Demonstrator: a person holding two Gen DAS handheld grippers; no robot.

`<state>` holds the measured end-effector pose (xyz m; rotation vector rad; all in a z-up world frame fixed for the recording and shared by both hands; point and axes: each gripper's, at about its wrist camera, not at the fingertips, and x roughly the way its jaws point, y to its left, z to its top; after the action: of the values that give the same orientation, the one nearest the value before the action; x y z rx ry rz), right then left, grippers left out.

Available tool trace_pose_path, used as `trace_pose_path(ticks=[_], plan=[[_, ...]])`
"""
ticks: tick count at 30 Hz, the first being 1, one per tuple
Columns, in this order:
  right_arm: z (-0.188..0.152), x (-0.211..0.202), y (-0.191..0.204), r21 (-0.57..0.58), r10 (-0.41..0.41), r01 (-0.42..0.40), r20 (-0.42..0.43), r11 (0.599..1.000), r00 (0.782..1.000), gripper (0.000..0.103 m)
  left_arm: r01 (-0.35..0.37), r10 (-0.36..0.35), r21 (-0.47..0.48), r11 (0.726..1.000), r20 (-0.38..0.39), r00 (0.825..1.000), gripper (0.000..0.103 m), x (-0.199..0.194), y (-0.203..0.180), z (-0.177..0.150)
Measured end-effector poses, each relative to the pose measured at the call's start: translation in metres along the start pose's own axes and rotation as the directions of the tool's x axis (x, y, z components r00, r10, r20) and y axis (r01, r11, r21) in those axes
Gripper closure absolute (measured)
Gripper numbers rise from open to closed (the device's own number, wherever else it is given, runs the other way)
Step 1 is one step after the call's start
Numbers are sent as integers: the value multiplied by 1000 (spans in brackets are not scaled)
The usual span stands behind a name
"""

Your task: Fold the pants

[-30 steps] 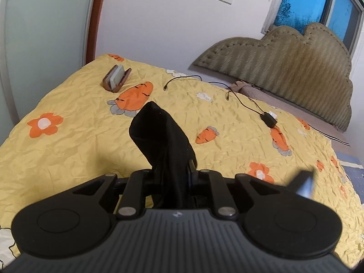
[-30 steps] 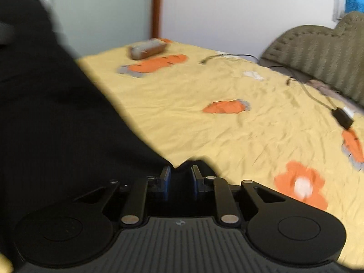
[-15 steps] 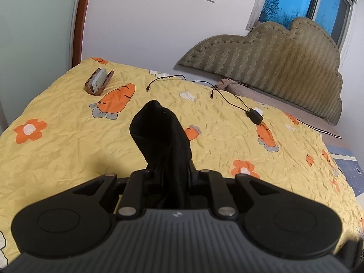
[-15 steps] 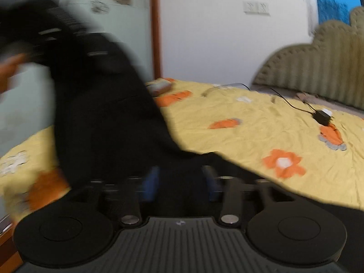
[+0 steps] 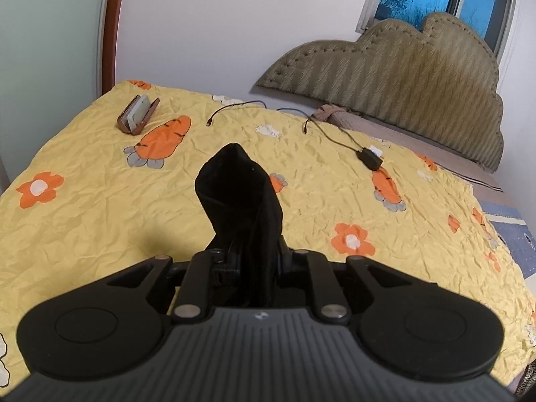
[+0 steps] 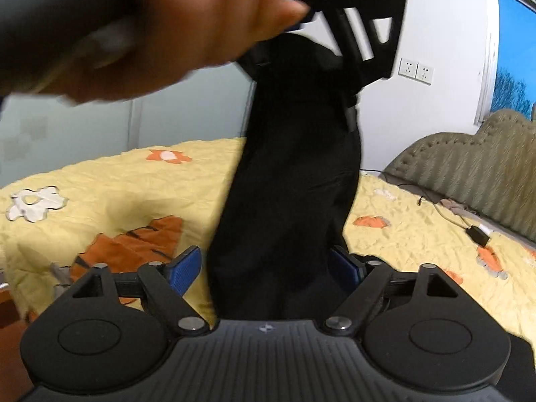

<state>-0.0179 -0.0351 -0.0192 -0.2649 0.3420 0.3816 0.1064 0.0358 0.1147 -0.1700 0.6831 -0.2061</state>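
Fig. legend, near to far. R gripper [image 6: 264, 269]: jaws spread wide, blue pads [image 6: 186, 269] clear of the cloth on both sides; 0.5 s ago they were pinched in on it, so the R grip has been let go. Black pants [image 6: 294, 184] now hang between the open jaws w/o being held there. L gripper [image 5: 256, 258]: jaws clamped on a bunched end of the pants [image 5: 244, 197], unchanged over the last sec. In R view the L gripper sits high, w/ the person's hand [image 6: 187, 23] blurred in front.

Meaning: garment is carried from one point only; prob. a re-grip lower down comes before any fold. No fold laid yet.

Orientation: long axis approx. vertical, top end at L gripper, rest dropping toward the yellow quilt [image 6: 100, 181]; lower end hidden.

Far: charger cable [image 5: 335, 134], headboard [image 5: 402, 77].
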Motion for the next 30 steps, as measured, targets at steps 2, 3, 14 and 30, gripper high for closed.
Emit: trace_pose_path(ticks=[2, 3, 14, 30], plan=[[-6, 2, 6, -21, -30, 30, -4, 999, 1000, 13, 2, -2, -6, 1000, 11, 1000, 88, -2, -4, 1], [-7, 4, 7, -41, -59, 59, -14, 997, 998, 13, 8, -8, -7, 1000, 12, 1000, 88, -3, -7, 1], [-5, 11, -32, 39, -10, 8, 32, 999, 999, 76, 48, -48, 19, 999, 6, 999, 88, -3, -40, 4], [-26, -38, -105, 217, -55, 48, 25, 975, 998, 87, 130, -131, 62, 990, 9, 991, 88, 8, -110, 1]])
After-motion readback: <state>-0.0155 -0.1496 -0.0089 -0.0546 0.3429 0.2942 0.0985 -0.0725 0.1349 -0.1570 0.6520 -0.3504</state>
